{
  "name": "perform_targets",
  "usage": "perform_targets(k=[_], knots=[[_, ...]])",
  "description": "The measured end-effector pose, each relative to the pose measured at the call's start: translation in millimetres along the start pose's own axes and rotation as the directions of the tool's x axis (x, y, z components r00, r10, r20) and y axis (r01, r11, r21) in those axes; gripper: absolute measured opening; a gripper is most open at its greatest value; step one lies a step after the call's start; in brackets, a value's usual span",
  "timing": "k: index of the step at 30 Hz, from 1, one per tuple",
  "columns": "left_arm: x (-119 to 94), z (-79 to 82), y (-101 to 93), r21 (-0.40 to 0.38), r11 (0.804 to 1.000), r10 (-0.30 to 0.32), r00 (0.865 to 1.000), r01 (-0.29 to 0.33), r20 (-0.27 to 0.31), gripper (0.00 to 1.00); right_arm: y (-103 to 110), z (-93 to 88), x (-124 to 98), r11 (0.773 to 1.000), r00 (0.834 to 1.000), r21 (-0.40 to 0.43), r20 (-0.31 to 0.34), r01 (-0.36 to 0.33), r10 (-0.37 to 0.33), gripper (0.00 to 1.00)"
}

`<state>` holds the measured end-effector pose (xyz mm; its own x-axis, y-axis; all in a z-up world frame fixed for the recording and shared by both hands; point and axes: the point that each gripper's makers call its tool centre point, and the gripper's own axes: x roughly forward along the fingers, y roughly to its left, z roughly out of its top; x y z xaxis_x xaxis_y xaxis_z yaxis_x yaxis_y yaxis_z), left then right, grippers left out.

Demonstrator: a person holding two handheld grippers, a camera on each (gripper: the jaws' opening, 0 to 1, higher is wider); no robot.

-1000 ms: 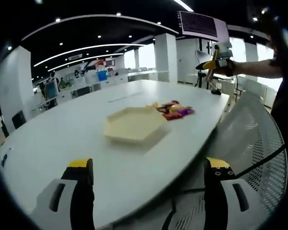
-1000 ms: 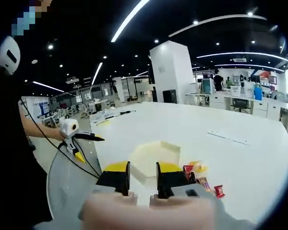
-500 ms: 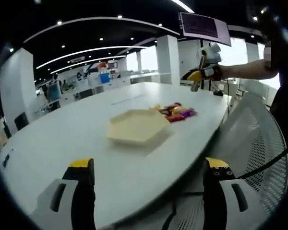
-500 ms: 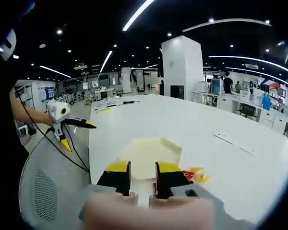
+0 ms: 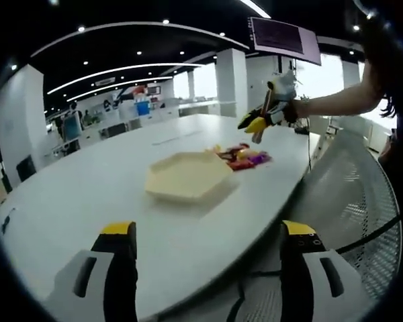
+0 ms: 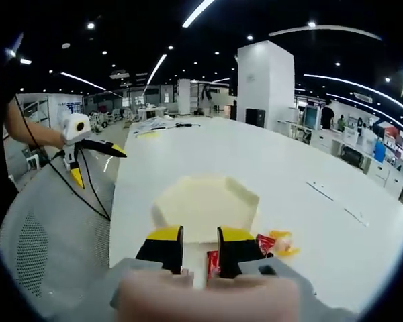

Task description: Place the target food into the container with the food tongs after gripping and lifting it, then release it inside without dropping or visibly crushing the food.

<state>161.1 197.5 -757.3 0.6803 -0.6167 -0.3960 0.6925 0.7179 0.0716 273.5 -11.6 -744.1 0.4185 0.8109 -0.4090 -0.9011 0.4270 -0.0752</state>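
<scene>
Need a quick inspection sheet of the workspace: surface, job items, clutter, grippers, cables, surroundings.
Surface: large white table, mostly bare.
Job's things: cream hexagonal tray, nothing seen inside; pile of colourful wrapped snacks beside it. Tongs: nothing seen.
Clutter: papers at the far table end.
Grippers: left gripper jaws wide apart; right gripper jaws narrowly apart, above the snacks.
Cables: black cable hanging from the left gripper.
Surroundings: white mesh chair, open office with desks.

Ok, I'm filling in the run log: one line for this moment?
left gripper open, low at table edge | right gripper nearly shut, empty, above snacks | tray empty
</scene>
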Motion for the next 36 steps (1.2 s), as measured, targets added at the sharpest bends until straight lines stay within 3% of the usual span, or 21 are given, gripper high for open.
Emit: perform_targets(k=[6,14,29,36], knots=[[-0.3,-1.1,1.2,0.001,1.0,0.015,1.0,-0.015,-0.006,0.87,-7.8,-20.7,22.1,1.0,0.999,-0.029,-0.035,0.01,-0.011,0.19],[-0.5,-0.6,2.4,0.0,1.0,0.023,1.0,-0.023,-0.004,0.86,-14.5,-28.4,39.0,0.999,0.999,-0.026,-0.044,0.023,-0.024,0.2],[0.3,-0.9,-0.9,-0.01,1.0,0.003,1.0,-0.003,-0.015,0.86,-25.5,-38.7,40.5,0.997,0.996,0.011,-0.048,0.079,-0.078,0.23],[0.2,-1.4,-2.5,-0.015,1.0,0.0,1.0,0.0,-0.022,0.87,-21.4,-36.9,44.8,0.998,0.997,0.021,-0.05,0.057,-0.056,0.24]])
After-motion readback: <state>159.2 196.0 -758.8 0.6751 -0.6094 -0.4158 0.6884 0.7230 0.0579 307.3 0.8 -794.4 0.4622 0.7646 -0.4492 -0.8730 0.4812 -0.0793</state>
